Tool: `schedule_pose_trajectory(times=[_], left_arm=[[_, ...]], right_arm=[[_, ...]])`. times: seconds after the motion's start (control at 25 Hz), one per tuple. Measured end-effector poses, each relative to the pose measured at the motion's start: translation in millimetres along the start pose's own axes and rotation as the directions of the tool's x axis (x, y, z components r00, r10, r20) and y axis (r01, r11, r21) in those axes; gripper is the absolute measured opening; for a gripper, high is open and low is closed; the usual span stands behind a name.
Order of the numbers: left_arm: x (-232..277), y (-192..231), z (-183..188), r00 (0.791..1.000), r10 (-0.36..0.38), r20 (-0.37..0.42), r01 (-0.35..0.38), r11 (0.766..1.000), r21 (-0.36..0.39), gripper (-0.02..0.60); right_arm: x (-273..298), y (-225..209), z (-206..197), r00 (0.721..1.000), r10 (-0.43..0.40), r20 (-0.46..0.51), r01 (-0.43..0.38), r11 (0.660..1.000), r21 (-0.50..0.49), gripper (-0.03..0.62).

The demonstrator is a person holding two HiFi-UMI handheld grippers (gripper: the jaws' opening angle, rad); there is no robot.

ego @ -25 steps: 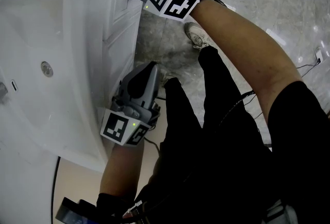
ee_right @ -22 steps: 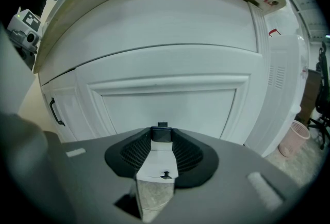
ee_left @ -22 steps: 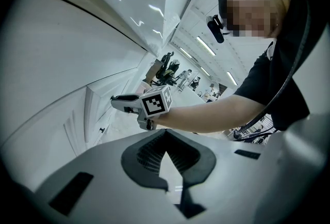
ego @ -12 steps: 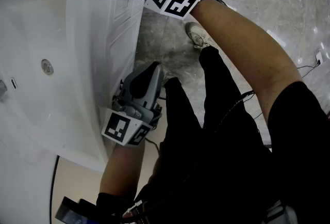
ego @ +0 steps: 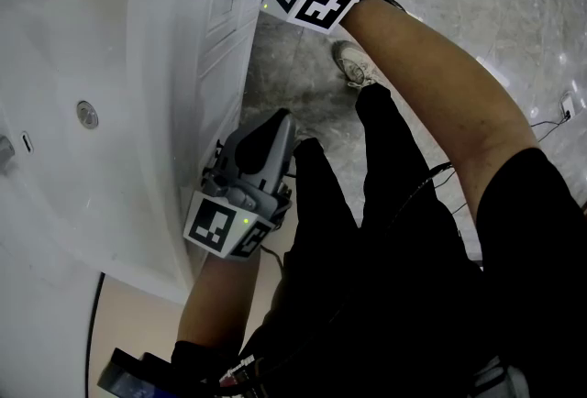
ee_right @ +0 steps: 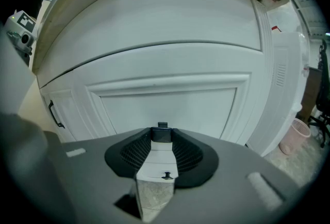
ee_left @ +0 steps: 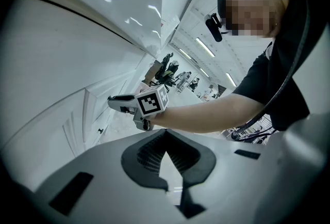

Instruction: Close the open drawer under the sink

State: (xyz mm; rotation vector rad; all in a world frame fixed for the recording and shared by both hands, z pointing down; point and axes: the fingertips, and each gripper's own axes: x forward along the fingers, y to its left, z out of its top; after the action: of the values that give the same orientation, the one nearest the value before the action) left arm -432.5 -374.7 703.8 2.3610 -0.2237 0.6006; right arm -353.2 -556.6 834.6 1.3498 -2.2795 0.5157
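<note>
Your right gripper (ee_right: 162, 135) has its jaws spread and empty, tips up against the white panelled drawer (ee_right: 170, 107) under the sink (ego: 73, 66). Your left gripper (ee_left: 164, 132) is pinched together on nothing, well apart from the right one.

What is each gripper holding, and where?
Left gripper shut, empty. Right gripper: jaws apart at the white panelled front, a small dark piece between its tips; whether they grip it cannot be told.

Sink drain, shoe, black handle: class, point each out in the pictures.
Sink drain (ego: 87, 115), head view, centre of the metal disc.
Shoe (ego: 351, 66), head view, its laced upper.
Black handle (ee_right: 54, 113), right gripper view, middle of the bar.
</note>
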Motion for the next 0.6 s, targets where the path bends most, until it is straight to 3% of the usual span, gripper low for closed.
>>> schedule_pose_trajectory(times=[0.32, 0.6], left_arm=[[-11.4, -13.3, 17.6, 1.0, 0.0, 0.025, 0.0, 1.0, 0.024, 0.0], [-35.5, -29.9, 44.2, 0.998, 0.002, 0.069, -0.005, 0.999, 0.045, 0.0]], right_arm=[[-9.7, 8.6, -1.8, 0.999, 0.009, -0.047, -0.01, 1.0, -0.021, 0.149], [-55.9, 28.1, -27.7, 0.99, 0.004, -0.143, -0.007, 1.0, -0.02, 0.149]])
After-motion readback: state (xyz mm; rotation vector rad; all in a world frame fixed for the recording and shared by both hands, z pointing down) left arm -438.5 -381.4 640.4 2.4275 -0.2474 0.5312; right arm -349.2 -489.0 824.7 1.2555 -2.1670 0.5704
